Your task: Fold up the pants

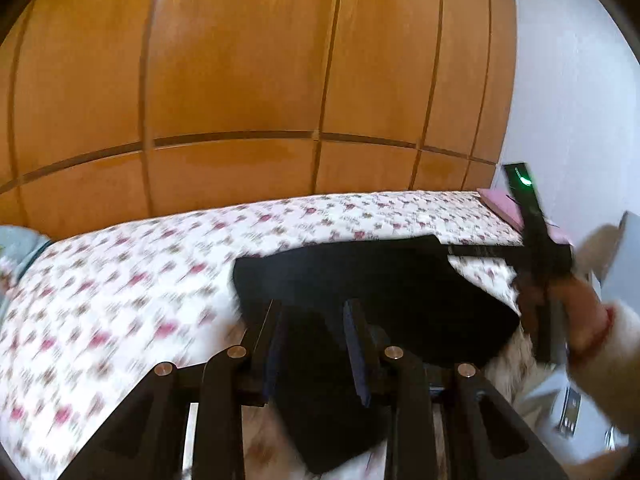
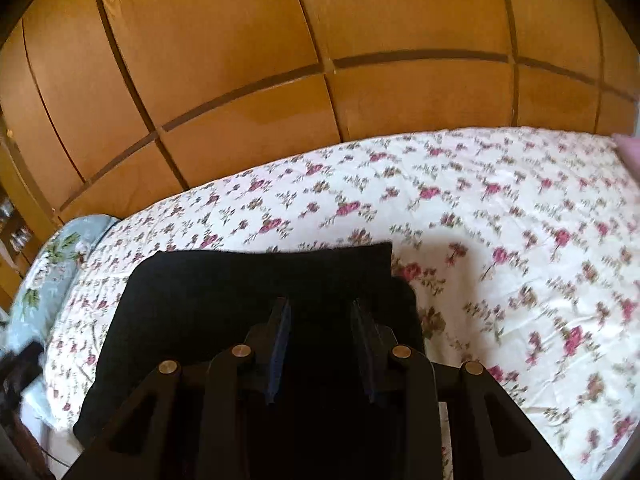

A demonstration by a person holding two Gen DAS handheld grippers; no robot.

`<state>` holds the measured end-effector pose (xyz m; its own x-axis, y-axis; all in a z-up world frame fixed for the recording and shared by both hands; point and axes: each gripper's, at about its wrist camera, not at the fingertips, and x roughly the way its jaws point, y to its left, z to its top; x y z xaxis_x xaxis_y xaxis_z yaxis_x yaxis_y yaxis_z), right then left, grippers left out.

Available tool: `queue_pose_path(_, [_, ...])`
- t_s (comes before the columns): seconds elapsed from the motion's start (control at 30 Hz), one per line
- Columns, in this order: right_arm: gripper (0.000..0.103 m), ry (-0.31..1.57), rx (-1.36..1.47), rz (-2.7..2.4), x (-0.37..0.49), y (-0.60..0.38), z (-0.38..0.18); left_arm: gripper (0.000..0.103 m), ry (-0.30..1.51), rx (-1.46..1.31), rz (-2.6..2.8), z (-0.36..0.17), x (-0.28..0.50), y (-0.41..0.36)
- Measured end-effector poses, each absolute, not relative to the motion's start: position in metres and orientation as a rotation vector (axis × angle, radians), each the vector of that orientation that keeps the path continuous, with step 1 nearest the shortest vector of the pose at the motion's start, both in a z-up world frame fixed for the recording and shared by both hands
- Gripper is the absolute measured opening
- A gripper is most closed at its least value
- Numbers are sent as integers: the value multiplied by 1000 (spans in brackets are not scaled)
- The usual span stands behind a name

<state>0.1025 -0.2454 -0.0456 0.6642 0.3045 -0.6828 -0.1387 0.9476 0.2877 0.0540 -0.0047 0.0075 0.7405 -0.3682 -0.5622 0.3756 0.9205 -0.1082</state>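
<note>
Black fabric pants (image 2: 256, 292), soft and matte, lie in a flattened dark bundle on the near side of the floral-print bedspread (image 2: 500, 208), with one near portion drooping over the bed edge in the left wrist view. Left gripper (image 1: 316, 312): jaws parted, dark cloth filling the gap between and below them; whether the pads actually touch fabric, cannot tell, the frame is motion-blurred. Right gripper (image 2: 322, 312): jaws likewise apart, poised over the middle of the bundle, nothing pinched as far as shows. From the right wrist view the cloth spreads mostly forward and to the left of the fingers, its far edge running crosswise, roughly parallel to the orange wooden panelled wardrobe (image 2: 280, 60) behind the bed. Long axis judged left to right across both views, though black on black hides every fold line. Both tools sit over the cloth; neither is clearly nearer. In the left wrist view the right tool's black body with a green light (image 1: 524, 184) cuts across the far right corner. Waistband and leg ends not distinguishable. Near edge of the bundle is hidden beneath the gripper frames.
</note>
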Motion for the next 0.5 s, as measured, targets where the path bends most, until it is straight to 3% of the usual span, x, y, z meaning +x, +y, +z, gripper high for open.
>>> queue_pose_path(0.23, [33,813,176,317,123,-226,-39,30,811,90,-285,-31,164,-62])
queue_pose_path(0.27, [28,821,155,308,126,-222,-45,30,848,91,-272,-40,174,-64])
queue_pose_path(0.33, [20,845,70,253,131,-216,-61,30,854,104,-254,-53,179,-63])
queue_pose_path(0.5, [18,764,72,131,122,-224,-85,31,823,110,-244,-86,187,-49])
